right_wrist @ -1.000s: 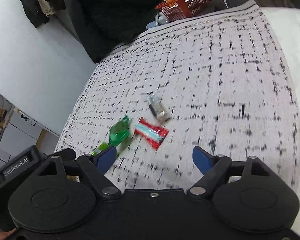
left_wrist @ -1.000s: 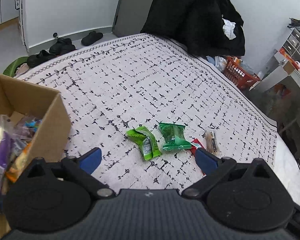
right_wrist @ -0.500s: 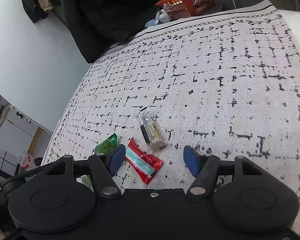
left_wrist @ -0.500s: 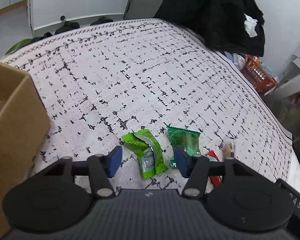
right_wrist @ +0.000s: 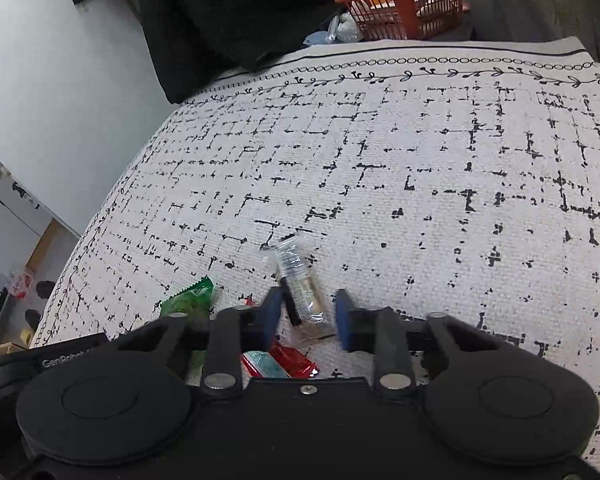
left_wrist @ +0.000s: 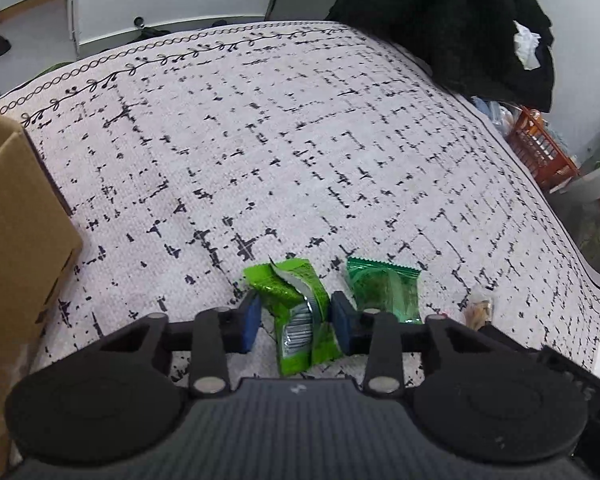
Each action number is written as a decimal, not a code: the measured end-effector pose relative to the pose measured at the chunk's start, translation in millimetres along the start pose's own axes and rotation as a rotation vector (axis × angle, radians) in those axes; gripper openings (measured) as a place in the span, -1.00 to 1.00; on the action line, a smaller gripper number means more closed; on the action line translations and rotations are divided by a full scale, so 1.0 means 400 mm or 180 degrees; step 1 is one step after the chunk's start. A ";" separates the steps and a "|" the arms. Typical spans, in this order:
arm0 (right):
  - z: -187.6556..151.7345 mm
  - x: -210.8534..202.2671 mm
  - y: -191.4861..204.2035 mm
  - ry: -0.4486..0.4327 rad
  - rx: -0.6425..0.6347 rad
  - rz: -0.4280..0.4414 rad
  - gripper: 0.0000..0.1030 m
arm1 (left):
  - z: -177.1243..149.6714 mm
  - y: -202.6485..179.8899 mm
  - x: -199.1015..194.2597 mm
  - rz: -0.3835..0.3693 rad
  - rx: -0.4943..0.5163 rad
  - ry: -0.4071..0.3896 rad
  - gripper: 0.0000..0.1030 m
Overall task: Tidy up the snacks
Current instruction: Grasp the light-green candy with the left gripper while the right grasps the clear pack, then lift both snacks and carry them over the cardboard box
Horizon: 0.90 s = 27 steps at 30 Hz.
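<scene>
A light green snack packet (left_wrist: 296, 312) lies on the patterned cloth between the blue pads of my left gripper (left_wrist: 296, 322), whose jaws are partly closed around it with small gaps. A darker green packet (left_wrist: 384, 290) lies just right of it and also shows in the right wrist view (right_wrist: 190, 300). A clear-wrapped bar (right_wrist: 302, 292) lies between the pads of my right gripper (right_wrist: 306, 316), open around it. A red packet (right_wrist: 280, 362) lies under that gripper.
A cardboard box (left_wrist: 16, 248) stands at the left. An orange basket (right_wrist: 408, 8) and a pile of black clothes (right_wrist: 240, 4) sit beyond the far edge of the cloth-covered surface (left_wrist: 300, 140). The clear-wrapped bar also shows at the right of the left wrist view (left_wrist: 478, 310).
Both grippers came down to the snacks and narrowed. The left one now straddles the light green packet, the right one the clear-wrapped bar. The box slid out to the left of view.
</scene>
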State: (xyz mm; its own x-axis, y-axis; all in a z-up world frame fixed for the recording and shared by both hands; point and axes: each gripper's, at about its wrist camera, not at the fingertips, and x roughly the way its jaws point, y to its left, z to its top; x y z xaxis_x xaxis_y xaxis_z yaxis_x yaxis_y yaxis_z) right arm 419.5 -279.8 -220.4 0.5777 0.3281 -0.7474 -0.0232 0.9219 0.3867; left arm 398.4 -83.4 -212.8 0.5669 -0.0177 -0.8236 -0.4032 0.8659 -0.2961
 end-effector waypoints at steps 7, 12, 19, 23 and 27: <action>-0.014 -0.050 -0.001 -0.0001 0.0131 0.0047 -0.67 | -0.012 0.002 -0.044 -0.0073 0.0045 -0.0068 -0.39; -0.015 -0.097 0.019 -0.0061 0.0156 0.0106 -0.67 | -0.010 0.002 -0.099 -0.0118 0.0060 -0.0135 -0.39; -0.026 -0.165 0.057 -0.0131 0.0159 0.0180 -0.67 | -0.010 0.007 -0.186 -0.0202 0.0094 -0.0231 -0.39; -0.044 -0.205 0.084 -0.0160 0.0128 0.0215 -0.67 | -0.011 0.016 -0.237 -0.0239 0.0094 -0.0292 -0.39; -0.056 -0.242 0.111 -0.0172 0.0100 0.0249 -0.67 | -0.011 0.032 -0.283 -0.0224 0.0076 -0.0352 -0.39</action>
State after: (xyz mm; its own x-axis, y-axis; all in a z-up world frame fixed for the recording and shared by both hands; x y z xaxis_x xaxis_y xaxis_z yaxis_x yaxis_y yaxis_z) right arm 344.2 -266.2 -143.2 0.6182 0.3864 -0.6845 -0.0448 0.8867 0.4601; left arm 325.8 -72.5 -125.4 0.6694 -0.0248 -0.7425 -0.3432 0.8761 -0.3387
